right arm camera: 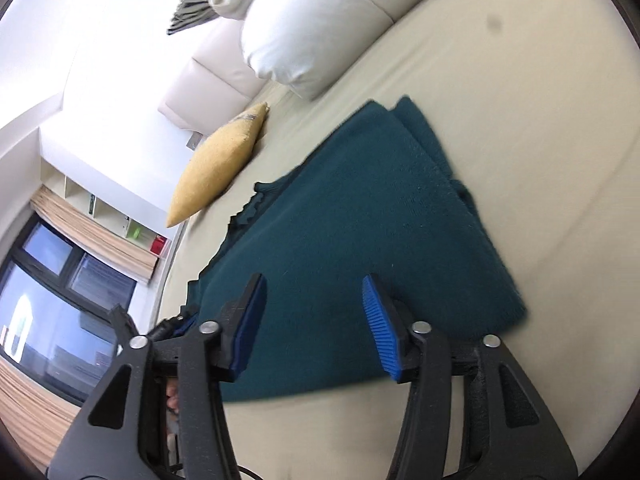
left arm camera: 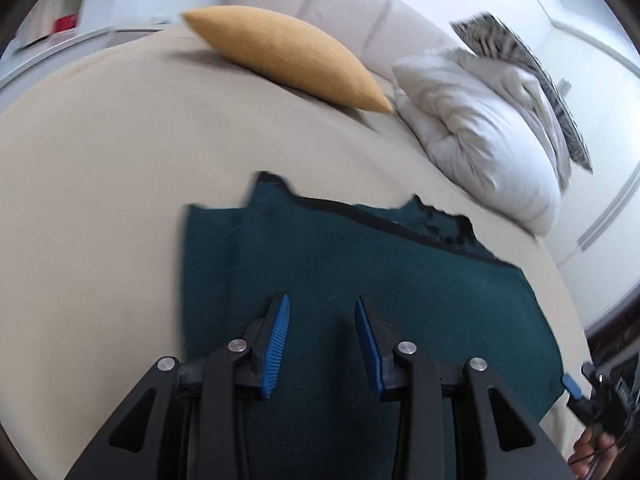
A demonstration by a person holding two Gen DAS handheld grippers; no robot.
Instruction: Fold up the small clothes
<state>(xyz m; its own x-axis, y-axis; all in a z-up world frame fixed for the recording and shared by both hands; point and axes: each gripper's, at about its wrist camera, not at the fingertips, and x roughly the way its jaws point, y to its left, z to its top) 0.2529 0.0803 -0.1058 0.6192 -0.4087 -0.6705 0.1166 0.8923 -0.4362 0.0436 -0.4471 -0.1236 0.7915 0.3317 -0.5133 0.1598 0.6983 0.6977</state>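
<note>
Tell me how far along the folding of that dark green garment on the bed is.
Partly done, it seems: the dark green garment lies on the bed with one layer already turned over another along its far edge. Nothing is in hand; the left gripper and right gripper are both open above it. The final folds likely remain.

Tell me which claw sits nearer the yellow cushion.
Left, probably. The left claw hangs open over the teal garment, with the yellow cushion straight ahead. The right claw, also open, views the cushion farther off, up-left across the garment.
</note>
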